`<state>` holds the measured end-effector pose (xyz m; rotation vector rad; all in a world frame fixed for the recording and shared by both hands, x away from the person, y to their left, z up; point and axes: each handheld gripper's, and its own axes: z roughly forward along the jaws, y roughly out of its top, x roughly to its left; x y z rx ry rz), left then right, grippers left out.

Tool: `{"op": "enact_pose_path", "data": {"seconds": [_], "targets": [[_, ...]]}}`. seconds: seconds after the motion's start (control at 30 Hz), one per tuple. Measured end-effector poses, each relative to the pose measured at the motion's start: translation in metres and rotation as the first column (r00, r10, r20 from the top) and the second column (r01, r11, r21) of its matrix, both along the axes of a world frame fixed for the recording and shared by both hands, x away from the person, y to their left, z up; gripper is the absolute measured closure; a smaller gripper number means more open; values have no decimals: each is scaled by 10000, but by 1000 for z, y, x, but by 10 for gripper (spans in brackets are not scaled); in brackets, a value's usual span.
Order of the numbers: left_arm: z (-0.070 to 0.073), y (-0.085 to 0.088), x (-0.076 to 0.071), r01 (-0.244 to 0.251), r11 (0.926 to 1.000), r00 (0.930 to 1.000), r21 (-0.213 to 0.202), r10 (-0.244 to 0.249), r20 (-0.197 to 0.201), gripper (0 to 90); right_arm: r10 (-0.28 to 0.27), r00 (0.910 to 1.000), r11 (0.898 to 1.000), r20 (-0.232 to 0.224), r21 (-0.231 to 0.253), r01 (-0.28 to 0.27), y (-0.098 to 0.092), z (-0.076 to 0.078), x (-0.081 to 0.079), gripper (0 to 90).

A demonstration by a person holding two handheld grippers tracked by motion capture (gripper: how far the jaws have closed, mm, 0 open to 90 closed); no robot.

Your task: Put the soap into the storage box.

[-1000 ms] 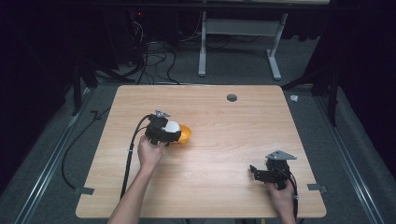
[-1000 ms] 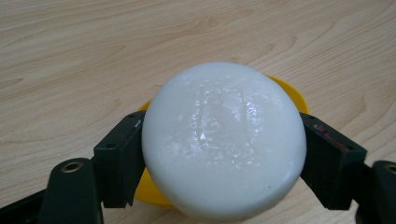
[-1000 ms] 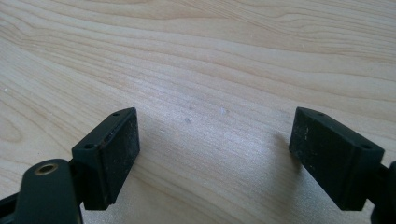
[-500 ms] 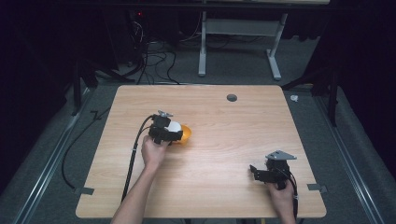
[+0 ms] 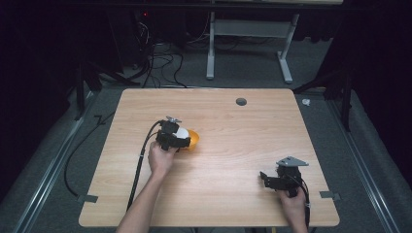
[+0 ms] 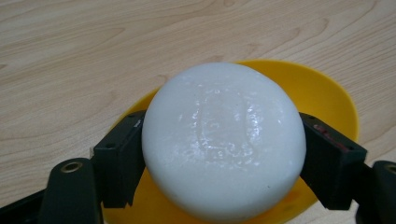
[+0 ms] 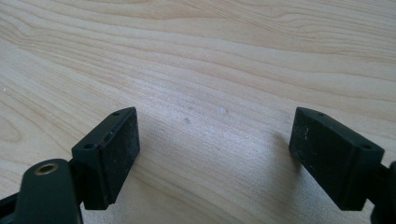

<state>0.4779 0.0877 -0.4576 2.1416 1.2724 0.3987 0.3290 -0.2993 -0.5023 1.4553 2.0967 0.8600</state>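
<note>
The left gripper (image 6: pixel 223 154), clamping the white ball (image 6: pixel 223 140), is easing it toward the yellow bowl (image 6: pixel 327 93) while the right gripper (image 7: pixel 229 154) is resting open.

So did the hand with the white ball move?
Barely. The left gripper and white ball stay over the yellow bowl, the same way off from the table's hole.

Wooden table (image 5: pixel 233 121), round hole (image 5: pixel 241 101); cables (image 5: pixel 160 58) on floor.
</note>
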Motion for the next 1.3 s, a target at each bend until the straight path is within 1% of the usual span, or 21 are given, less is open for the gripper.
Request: {"op": "enact_pose_path", "data": {"seconds": [0.07,0.13,0.27,0.33,0.47,0.67,0.9,1.17,1.27,1.3], "targets": [[-2,-2,0,-12,10000,10000,94,13,-48,245,2,10000,10000,2,3,-2,0,0,0,170],[-2,-2,0,-52,10000,10000,40,52,-2,244,4,10000,10000,1,0,-4,0,0,0,170],[5,-1,-1,-137,9994,9996,-319,145,245,244,5,10000,10000,0,6,-5,0,0,0,170],[7,0,-2,-127,9989,9995,-440,139,273,245,1,10000,10000,-1,1,-1,0,0,0,170],[10,1,-4,-117,9991,9992,-418,133,390,245,4,10000,10000,2,0,-4,0,0,0,170],[17,4,-8,-120,9984,9982,-554,153,583,246,10,10000,10000,1,8,-10,0,0,0,170],[25,6,-15,-26,9989,9972,-462,61,743,251,22,10000,10000,2,-3,-22,0,0,0,170],[32,10,-23,81,9984,9955,-555,-28,948,251,16,10000,10000,0,0,-16,0,0,0,170],[34,13,-26,111,9974,9953,-716,-41,970,253,11,10000,10000,-4,7,-11,0,0,0,170],[35,14,-27,110,9974,9951,-712,-40,989,256,14,10000,10000,-1,3,-14,0,0,0,170]]}}
